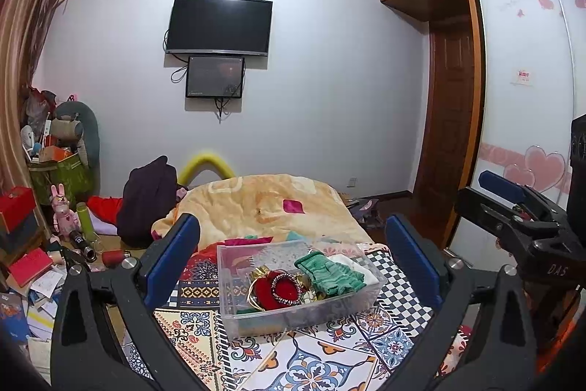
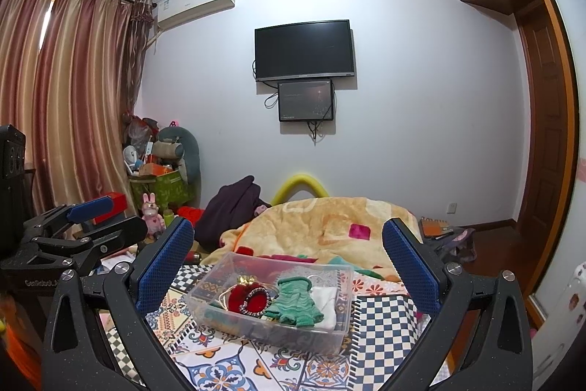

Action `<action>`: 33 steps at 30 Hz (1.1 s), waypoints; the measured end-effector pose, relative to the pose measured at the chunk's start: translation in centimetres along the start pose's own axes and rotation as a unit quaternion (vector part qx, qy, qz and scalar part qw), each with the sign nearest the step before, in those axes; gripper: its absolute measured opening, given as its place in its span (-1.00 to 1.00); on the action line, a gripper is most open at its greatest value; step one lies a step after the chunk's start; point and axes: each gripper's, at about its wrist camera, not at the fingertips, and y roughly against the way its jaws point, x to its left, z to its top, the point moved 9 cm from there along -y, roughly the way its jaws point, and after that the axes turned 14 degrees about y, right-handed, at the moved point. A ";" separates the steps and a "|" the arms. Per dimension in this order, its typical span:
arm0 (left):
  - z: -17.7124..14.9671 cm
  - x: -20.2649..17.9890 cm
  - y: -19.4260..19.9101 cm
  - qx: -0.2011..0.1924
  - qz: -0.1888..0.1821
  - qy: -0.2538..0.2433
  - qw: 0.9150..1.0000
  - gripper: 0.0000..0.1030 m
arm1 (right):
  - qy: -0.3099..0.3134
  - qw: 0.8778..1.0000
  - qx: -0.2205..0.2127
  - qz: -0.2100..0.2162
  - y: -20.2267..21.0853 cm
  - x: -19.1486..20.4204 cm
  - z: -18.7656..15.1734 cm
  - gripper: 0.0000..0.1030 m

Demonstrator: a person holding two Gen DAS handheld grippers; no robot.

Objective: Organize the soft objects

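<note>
A clear plastic bin (image 1: 234,303) (image 2: 331,339) sits on a patterned cloth on the bed. Inside lie a red beaded pouch (image 1: 282,292) (image 2: 249,299), green knitted gloves (image 1: 329,272) (image 2: 296,299) and a white cloth (image 1: 360,268) (image 2: 326,299). My left gripper (image 1: 293,262) is open and empty, held above and in front of the bin. My right gripper (image 2: 287,262) is open and empty, also above the bin's near side. Each gripper shows at the edge of the other's view, the right one (image 1: 512,204) and the left one (image 2: 84,226).
A yellow blanket (image 1: 263,204) (image 2: 329,222) covers the bed behind the bin, with pink and green cloths (image 1: 252,240) at its near edge. A dark garment (image 1: 150,196), toys and boxes crowd the left floor. A wardrobe (image 1: 523,98) and door stand right.
</note>
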 end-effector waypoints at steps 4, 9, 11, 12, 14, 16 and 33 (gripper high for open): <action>-0.1 -0.1 0.1 0.001 -0.001 -0.001 1.000 0.99 | 0.002 1.000 0.000 0.000 0.1 0.0 0.0 1.00; 0.0 -0.1 0.1 0.001 -0.001 -0.001 1.000 0.99 | 0.001 1.000 0.000 -0.001 0.2 0.0 0.1 1.00; 0.1 -0.2 0.1 0.001 -0.002 -0.002 1.000 0.99 | 0.002 1.000 0.000 -0.001 0.2 0.0 0.1 1.00; 0.0 -0.1 0.2 0.001 -0.002 -0.002 1.000 0.99 | 0.002 1.000 0.000 -0.001 0.2 0.0 0.1 1.00; 0.1 -0.2 0.2 0.001 -0.002 -0.002 1.000 0.99 | 0.002 1.000 0.000 -0.001 0.2 0.0 0.1 1.00; 0.1 -0.2 0.2 0.001 -0.002 -0.002 1.000 0.99 | 0.002 1.000 0.000 -0.001 0.2 0.0 0.1 1.00; 0.3 0.3 0.2 0.013 -0.020 0.008 1.000 1.00 | 0.003 1.000 0.003 0.000 0.2 -0.1 -0.1 1.00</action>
